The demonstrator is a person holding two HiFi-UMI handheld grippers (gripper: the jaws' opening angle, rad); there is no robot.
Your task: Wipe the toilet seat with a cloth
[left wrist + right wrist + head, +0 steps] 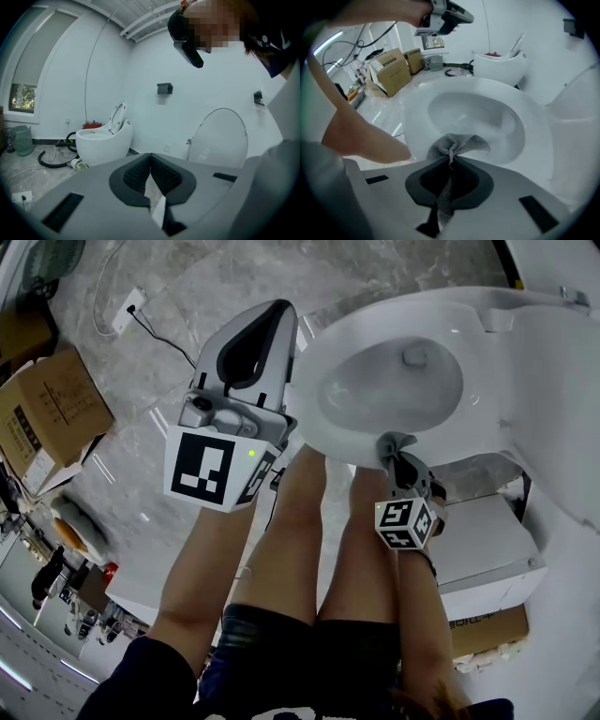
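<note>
Two grippers here. The right gripper (450,161) is clamped on the one grey cloth (457,143), bunched at the near rim of the toilet seat (534,140). The left gripper (150,161) is closed on nothing (a second toilet (101,140) stands beyond).

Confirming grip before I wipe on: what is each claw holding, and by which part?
The right claw is shut on the grey cloth, pinched at a bunched fold. The left claw is shut, empty.
</note>
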